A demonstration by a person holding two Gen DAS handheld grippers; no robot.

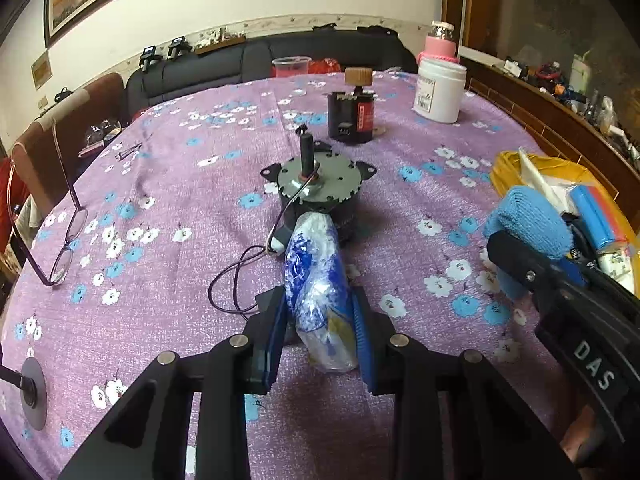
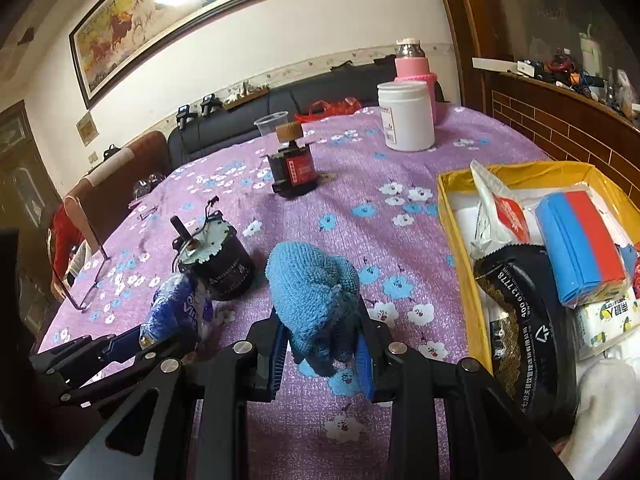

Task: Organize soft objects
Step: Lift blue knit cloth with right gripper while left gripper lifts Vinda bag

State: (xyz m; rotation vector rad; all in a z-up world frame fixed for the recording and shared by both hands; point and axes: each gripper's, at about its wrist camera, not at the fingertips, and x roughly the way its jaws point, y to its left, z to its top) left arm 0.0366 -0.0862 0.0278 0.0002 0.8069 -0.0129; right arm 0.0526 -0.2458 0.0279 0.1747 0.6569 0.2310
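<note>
A soft blue-and-white plastic tissue packet [image 1: 316, 280] stands pinched between the blue pads of my left gripper [image 1: 320, 332], which is shut on it just above the purple flowered tablecloth [image 1: 180, 200]. In the right wrist view the same packet [image 2: 176, 308] shows at the lower left. My right gripper [image 2: 323, 350] is shut on a bunched blue knitted cloth [image 2: 312, 284] that bulges above its pads. From the left wrist view that cloth [image 1: 528, 220] hangs at the right, in front of a yellow box [image 1: 504, 168]. The yellow box [image 2: 456, 240] lies to the right of the cloth.
Just beyond the packet stands a small electric motor [image 1: 320, 188] with a thin black wire [image 1: 228, 276]. Farther back stand a black-and-red block [image 1: 352, 116], a white jar [image 1: 440, 92] and a pink bottle [image 2: 416, 68]. Glasses [image 1: 68, 240] lie left. The box holds a blue-red pack [image 2: 580, 240], a black roll [image 2: 528, 320] and bags.
</note>
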